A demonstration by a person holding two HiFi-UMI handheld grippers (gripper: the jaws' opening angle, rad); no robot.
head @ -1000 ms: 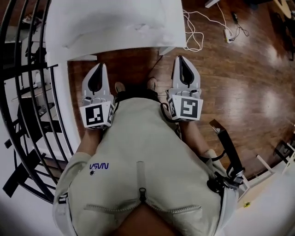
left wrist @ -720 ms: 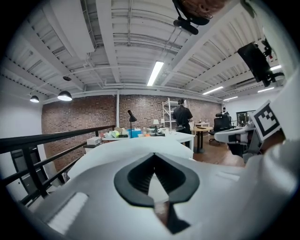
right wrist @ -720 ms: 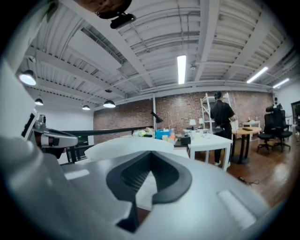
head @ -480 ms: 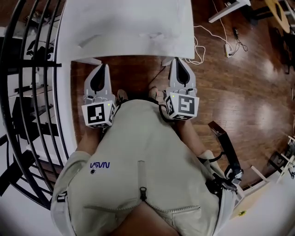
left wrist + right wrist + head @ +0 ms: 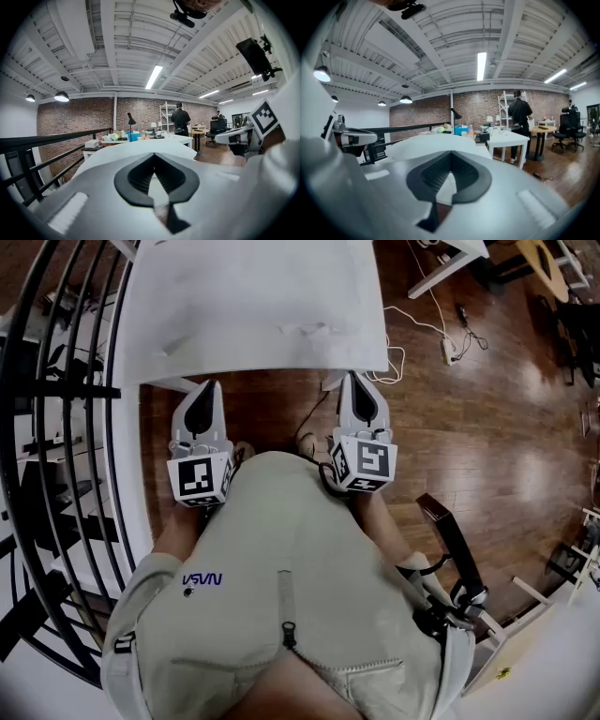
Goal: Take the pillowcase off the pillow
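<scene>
Both hand-held grippers (image 5: 204, 392) (image 5: 362, 382) nearer white table (image 5: 253, 310)

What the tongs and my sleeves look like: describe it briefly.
The left tongs and right tongs are white-grey shells tapering to a point, each with a black teardrop-shaped inset. Behind each sits a white cube bearing black square markers. The person wears a pale beige zip jacket with small blue lettering on it.

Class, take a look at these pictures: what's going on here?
A person stands holding a claw in each hand. The left claw and the right claw are both shut and empty, pointing toward the white pillow ahead. Neither grips it, so the job has not started.
</scene>
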